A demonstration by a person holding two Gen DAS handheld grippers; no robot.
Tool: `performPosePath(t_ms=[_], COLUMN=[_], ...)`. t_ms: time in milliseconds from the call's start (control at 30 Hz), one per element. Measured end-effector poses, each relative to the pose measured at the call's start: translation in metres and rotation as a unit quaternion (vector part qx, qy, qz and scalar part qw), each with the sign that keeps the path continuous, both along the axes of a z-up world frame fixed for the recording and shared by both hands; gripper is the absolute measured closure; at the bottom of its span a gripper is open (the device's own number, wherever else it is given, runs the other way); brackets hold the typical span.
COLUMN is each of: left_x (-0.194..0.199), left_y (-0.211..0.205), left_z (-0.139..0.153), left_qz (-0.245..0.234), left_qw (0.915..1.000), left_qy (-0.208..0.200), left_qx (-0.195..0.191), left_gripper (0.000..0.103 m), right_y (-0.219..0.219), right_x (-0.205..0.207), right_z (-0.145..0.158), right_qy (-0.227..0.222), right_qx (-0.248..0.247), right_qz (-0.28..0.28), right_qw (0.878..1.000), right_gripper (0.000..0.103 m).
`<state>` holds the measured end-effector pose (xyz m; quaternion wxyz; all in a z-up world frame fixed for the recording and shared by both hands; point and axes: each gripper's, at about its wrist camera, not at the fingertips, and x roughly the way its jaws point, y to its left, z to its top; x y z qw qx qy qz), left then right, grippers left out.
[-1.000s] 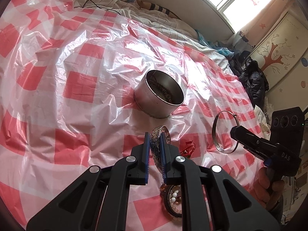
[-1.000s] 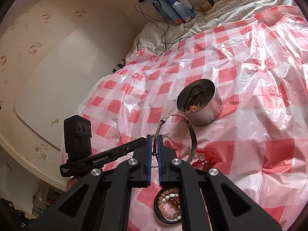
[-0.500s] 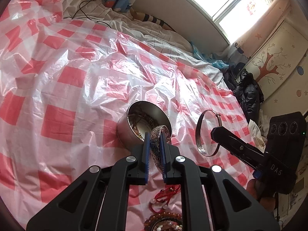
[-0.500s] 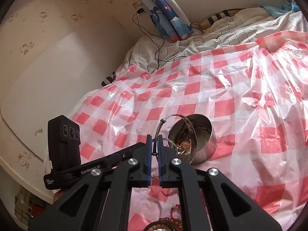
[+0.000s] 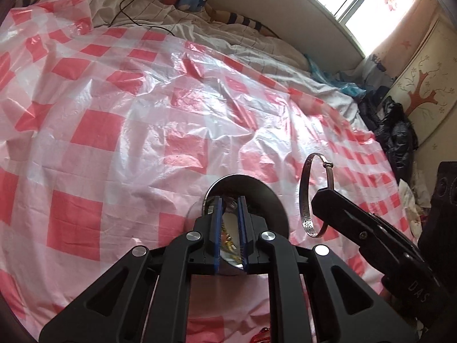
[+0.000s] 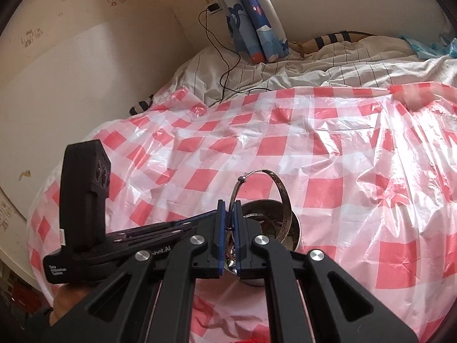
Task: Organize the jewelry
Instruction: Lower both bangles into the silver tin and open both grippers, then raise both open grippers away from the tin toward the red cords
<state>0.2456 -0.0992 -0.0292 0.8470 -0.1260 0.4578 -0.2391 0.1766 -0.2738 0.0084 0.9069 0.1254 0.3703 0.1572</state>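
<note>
A round steel tin (image 5: 267, 200) stands on the red-checked plastic sheet (image 5: 114, 143); it also shows in the right wrist view (image 6: 291, 228) with jewelry inside. My left gripper (image 5: 228, 200) hovers right over the tin's mouth, jaws slightly apart and nothing between the pads; the patterned bangle is no longer in them. My right gripper (image 6: 230, 205) is shut on a thin silver bangle (image 6: 281, 188), held upright just above the tin's rim. The silver bangle (image 5: 307, 197) and the right gripper show at the right of the left wrist view.
A red tassel piece (image 5: 261, 338) lies on the sheet at the bottom edge. White striped bedding (image 6: 314, 65) with a black cable (image 6: 225, 65) lies beyond the sheet. Dark clothes (image 5: 397, 131) are piled at the right by the wall.
Both grippers moved forward over the tin. The left gripper's jaws parted a little and the patterned bangle left them. The right gripper still holds the silver bangle.
</note>
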Motion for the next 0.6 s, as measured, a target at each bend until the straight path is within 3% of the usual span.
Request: performPosePath(t_ms=[67, 267, 333, 367, 400, 600], left_x=[0.0, -0.006, -0.007, -0.009, -0.01, -0.025], left_y=[0.007, 0.023, 0.024, 0.024, 0.023, 0.025], left_z=[0.002, 0.02, 0.021, 0.022, 0.022, 0.025], left_qz=[0.01, 0.034, 0.037, 0.037, 0.036, 0.033], left_qw=[0.9999, 0.9992, 0.9991, 0.999, 0.9991, 0.9982], left_qy=[0.002, -0.019, -0.022, -0.023, -0.024, -0.038], left_qx=[0.0, -0.006, -0.001, 0.003, 0.007, 0.031], left_gripper=[0.08, 0.069, 0.065, 0.062, 0.061, 0.051], right_y=[0.008, 0.023, 0.028, 0.03, 0.028, 0.007], right_x=[0.002, 0.003, 0.008, 0.009, 0.009, -0.001], right_z=[-0.007, -0.02, -0.031, -0.037, -0.04, -0.017], right_qy=[0.004, 0.01, 0.034, 0.045, 0.047, 0.027], right_qx=[-0.027, -0.076, -0.095, -0.105, -0.105, -0.067], right_qz=[0.006, 0.017, 0.029, 0.029, 0.025, -0.008], right_qw=[1.0, 0.997, 0.994, 0.993, 0.993, 0.997], right_gripper=[0.097, 0.097, 0.096, 0.084, 0.065, 0.051])
